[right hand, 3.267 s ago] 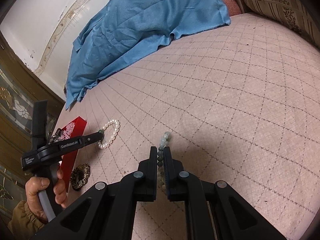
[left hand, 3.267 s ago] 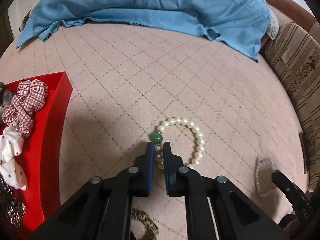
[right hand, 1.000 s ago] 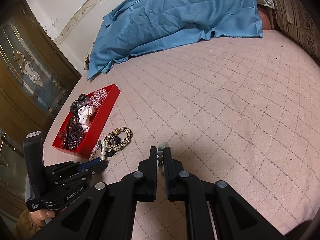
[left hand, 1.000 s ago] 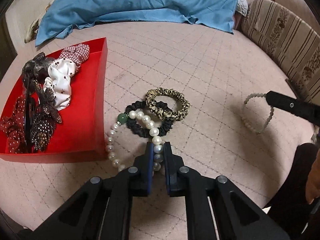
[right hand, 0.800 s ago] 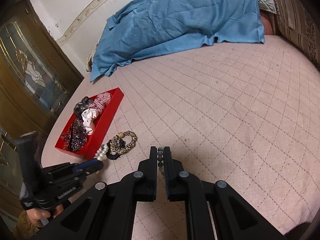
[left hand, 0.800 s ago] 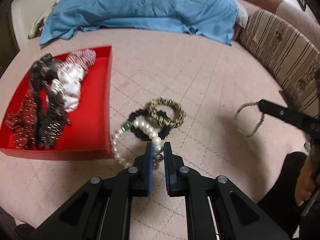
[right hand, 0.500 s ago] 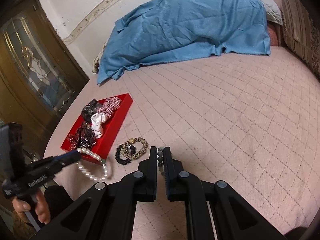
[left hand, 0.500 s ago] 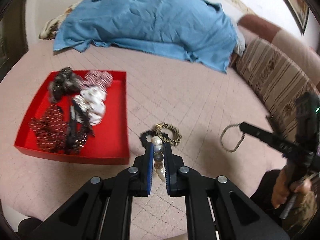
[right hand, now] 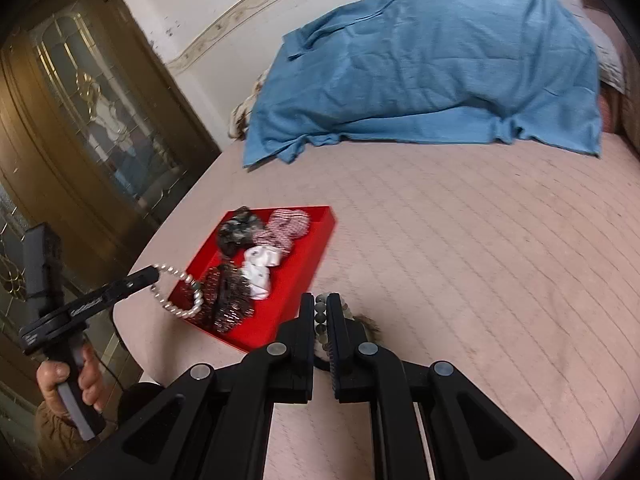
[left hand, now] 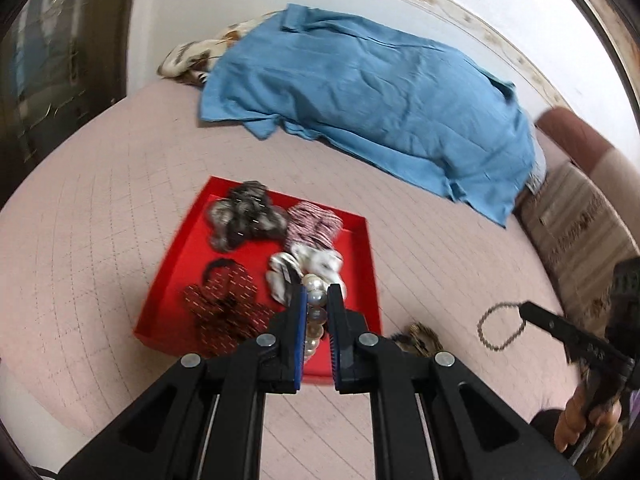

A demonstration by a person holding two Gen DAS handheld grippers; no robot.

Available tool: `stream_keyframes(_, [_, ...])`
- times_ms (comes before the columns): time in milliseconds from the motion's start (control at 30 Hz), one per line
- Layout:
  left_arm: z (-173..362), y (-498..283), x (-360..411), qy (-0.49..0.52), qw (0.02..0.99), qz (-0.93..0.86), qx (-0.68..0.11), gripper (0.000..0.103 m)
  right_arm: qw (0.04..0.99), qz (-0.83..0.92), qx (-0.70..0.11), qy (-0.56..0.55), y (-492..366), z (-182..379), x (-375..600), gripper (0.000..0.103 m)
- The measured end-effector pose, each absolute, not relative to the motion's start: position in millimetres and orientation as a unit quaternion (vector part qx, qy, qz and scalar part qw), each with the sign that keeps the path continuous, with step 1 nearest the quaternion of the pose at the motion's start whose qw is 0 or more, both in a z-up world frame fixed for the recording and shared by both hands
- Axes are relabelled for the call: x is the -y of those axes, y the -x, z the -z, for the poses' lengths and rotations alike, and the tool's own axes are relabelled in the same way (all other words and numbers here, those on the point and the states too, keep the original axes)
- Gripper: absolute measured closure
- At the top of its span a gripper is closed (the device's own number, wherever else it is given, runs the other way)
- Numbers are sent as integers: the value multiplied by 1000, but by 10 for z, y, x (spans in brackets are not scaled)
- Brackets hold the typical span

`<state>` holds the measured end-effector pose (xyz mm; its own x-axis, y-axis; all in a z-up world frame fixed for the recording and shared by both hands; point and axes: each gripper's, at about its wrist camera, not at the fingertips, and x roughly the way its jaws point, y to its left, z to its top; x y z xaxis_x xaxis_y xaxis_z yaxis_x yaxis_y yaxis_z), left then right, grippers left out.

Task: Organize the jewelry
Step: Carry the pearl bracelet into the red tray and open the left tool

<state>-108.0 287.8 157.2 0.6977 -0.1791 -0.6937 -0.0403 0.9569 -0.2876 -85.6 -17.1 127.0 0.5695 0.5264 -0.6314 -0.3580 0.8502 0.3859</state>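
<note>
Pearls point(right hand: 176, 292) are pinched in the left claw point(left hand: 317, 304), lifted off the bed point(left hand: 100, 216) and hanging as a loop over the near-left corner of the red tray point(left hand: 362, 280). In the left wrist view you only see a few of them stacked between the blue-padded fingers point(left hand: 299, 320), with the tray right behind. There's one green bead on that strand, visible from the right camera.

Right claw point(right hand: 321, 312) is clamped on a grey-green bead bracelet point(left hand: 500, 328), also held up in the air, out to the right of the tray and well apart from it.

Tray sits flat on the pink quilted bed and has a bunch of scrunchies in it: a dark grey one point(left hand: 244, 220) at the back, a red-checked one point(left hand: 314, 226) beside it, a white one point(right hand: 260, 268) in the middle, and dark red spotted ones point(left hand: 224, 300) toward the front.

A leopard-print scrunchie point(left hand: 420, 338) lies on the bed just off the tray's near-right corner. Big blue sheet point(left hand: 380, 92) is heaped at the far end of the bed.
</note>
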Motion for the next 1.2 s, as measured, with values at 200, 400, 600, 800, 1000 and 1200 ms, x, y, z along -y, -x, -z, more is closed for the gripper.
stream_keyframes(200, [-1490,856,-3141,169,906,32,-386,93,872,-274,-396,-89,694,-1305,-268,96])
stream_keyframes(400, [-1440,588,-3192,182,905,41,-382,93,866,-291,-400,-67,494,-1281,-699,96])
stream_keyframes(600, [-1306,320,-3170,166,905,14,-392,93,863,-294,-407,-55,299,-1170,-1002,96])
stream_keyframes(800, [-1153,192,-3097,112,909,-36,-399,93,855,-291,-428,-38,158,-933,-1183,96])
stream_keyframes(1000, [-996,144,-3064,63,909,-72,-407,93,852,-282,-441,-23,62,-763,-1258,96])
stream_keyframes(1200, [-952,150,-3102,52,909,-86,-404,93,848,-279,-450,-21,-5,-664,-1304,96])
